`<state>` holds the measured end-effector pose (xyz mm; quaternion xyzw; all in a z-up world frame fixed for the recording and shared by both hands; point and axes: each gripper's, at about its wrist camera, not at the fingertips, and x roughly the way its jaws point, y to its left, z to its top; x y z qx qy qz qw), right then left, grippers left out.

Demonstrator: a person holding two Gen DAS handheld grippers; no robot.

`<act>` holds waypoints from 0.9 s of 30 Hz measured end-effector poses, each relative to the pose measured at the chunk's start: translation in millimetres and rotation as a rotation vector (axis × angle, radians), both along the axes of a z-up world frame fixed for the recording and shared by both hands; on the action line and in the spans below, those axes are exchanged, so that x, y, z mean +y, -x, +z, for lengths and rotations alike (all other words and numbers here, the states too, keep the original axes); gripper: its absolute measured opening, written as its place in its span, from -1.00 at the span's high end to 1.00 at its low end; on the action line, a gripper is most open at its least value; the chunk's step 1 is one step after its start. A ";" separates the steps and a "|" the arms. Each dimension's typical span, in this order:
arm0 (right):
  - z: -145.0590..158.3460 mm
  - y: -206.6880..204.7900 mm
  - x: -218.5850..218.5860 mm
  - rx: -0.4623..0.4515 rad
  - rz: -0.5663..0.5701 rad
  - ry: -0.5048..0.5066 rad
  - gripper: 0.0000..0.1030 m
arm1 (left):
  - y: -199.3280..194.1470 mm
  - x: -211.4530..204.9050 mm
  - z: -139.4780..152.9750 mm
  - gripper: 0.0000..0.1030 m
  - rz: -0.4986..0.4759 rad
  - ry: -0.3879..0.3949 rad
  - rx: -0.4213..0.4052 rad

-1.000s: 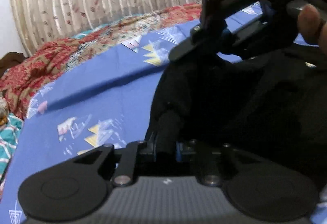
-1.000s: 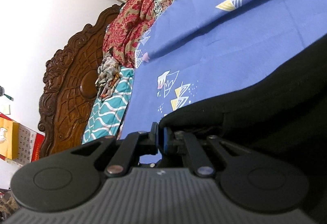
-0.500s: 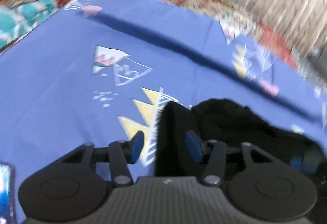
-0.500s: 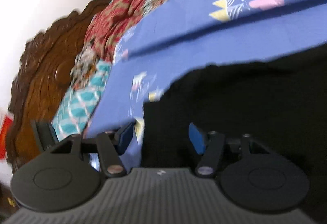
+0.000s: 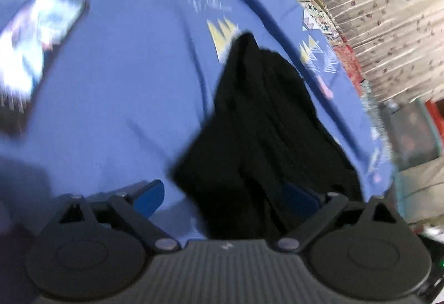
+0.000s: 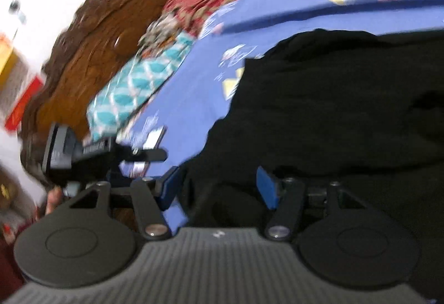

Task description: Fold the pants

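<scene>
While both views are smeared by motion blur, black pants are seen heaped on the blue bedsheet.

Largest first: the sheet is cut off at every edge, and the pants' outline is lost where dark cloth runs under the devices. The carved headboard is barely resolved. A phone-like slab is left unreadable. The left gripper is caught with jaws opening, cloth between but unpinched; the right gripper is held spread, gripping nothing.
</scene>
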<state>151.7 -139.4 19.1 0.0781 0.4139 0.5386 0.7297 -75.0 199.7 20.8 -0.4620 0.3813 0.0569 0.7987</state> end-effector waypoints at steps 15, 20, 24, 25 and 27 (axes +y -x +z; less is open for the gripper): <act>-36.7 43.1 64.7 -0.215 0.171 0.311 0.66 | -20.8 -43.3 4.4 0.82 -0.077 -0.118 -0.006; -30.5 50.2 73.4 -0.199 0.200 0.251 0.66 | 9.0 -40.3 12.1 0.81 -0.051 -0.198 0.009; -59.0 44.9 84.6 -0.136 0.205 0.325 0.61 | 6.6 -34.8 -24.3 0.72 -0.028 -0.103 0.092; -59.6 42.9 82.0 -0.124 0.194 0.311 0.61 | 7.1 -34.0 -20.8 0.66 -0.030 -0.098 0.084; -49.8 38.8 75.6 -0.117 0.187 0.281 0.54 | 11.2 -33.2 -6.7 0.42 -0.040 -0.121 0.055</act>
